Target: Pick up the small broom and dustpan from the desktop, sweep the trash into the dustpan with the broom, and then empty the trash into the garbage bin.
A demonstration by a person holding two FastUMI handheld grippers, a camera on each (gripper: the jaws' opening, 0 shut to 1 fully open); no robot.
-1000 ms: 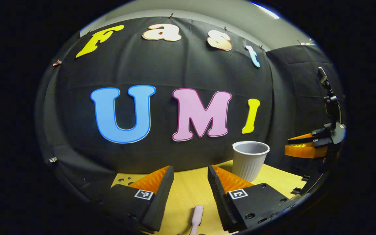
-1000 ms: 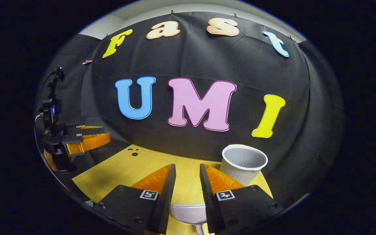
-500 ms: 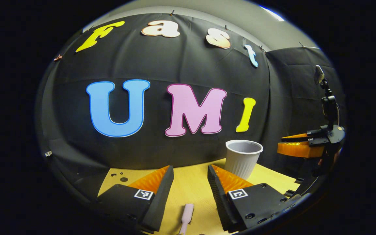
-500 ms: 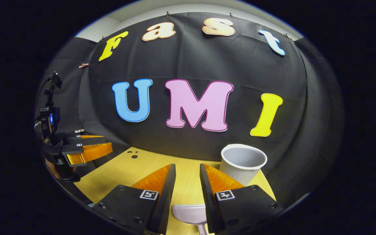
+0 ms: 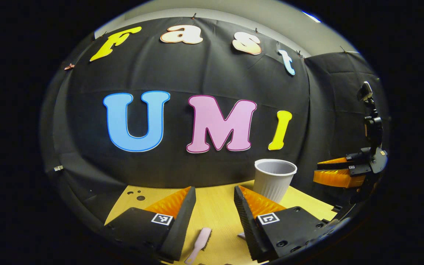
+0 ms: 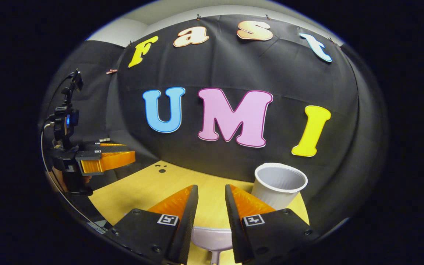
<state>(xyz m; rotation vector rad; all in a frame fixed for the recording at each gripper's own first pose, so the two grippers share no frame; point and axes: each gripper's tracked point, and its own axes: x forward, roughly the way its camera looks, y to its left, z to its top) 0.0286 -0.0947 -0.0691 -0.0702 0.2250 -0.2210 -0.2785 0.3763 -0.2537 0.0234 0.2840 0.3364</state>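
Broom [image 5: 200, 241] lies handle-first below the left gripper [image 5: 215, 200], whose jaws gape empty; dustpan [image 6: 212, 239] sits under the right gripper [image 6: 211, 198], likewise parted.

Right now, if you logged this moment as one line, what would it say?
stage: approach, nothing held | left gripper: open above pink broom | right gripper: open above white dustpan | bin: upright on desktop
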